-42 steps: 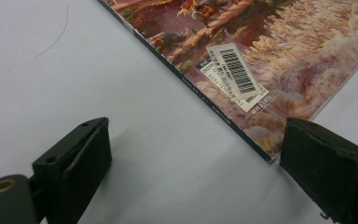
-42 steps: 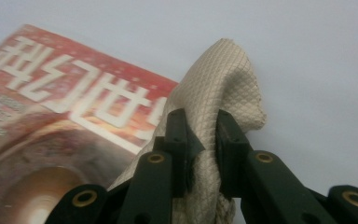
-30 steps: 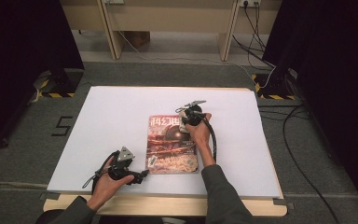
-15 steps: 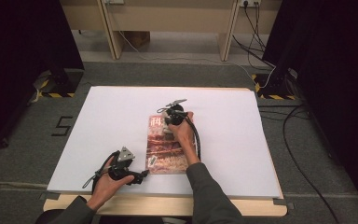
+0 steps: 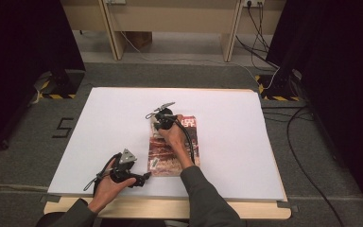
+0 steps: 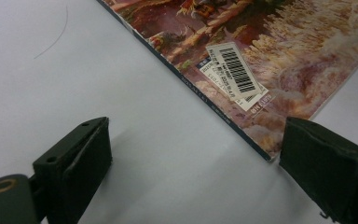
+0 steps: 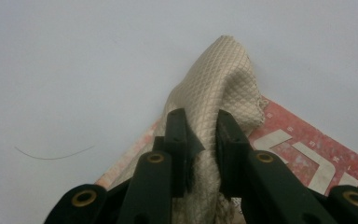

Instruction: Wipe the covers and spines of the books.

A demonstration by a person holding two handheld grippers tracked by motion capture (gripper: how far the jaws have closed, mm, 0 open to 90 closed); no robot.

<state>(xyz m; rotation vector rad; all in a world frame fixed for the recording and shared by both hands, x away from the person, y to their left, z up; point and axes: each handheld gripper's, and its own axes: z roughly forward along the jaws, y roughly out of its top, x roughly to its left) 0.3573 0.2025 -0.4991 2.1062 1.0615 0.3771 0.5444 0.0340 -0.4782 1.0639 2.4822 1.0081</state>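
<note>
Jaws of the left gripper (image 6: 191, 182) stand wide apart over bare white table (image 5: 246, 132), the glossy magazine (image 6: 270, 60) just ahead of them — its near corner by one tip. Those of the right gripper (image 7: 200, 140) pinch a beige quilted cloth (image 7: 216, 79), bunched on the magazine's top corner. Wiping looks under way — how much remains is unclear.

High view: fixed above the person's side, facing forward and down over the whole table (image 5: 99, 113), far off. Left gripper view: low, close, along its jaws. Right gripper view: closer still, along its jaws. All three share the magazine (image 5: 189, 142) and white tabletop.
</note>
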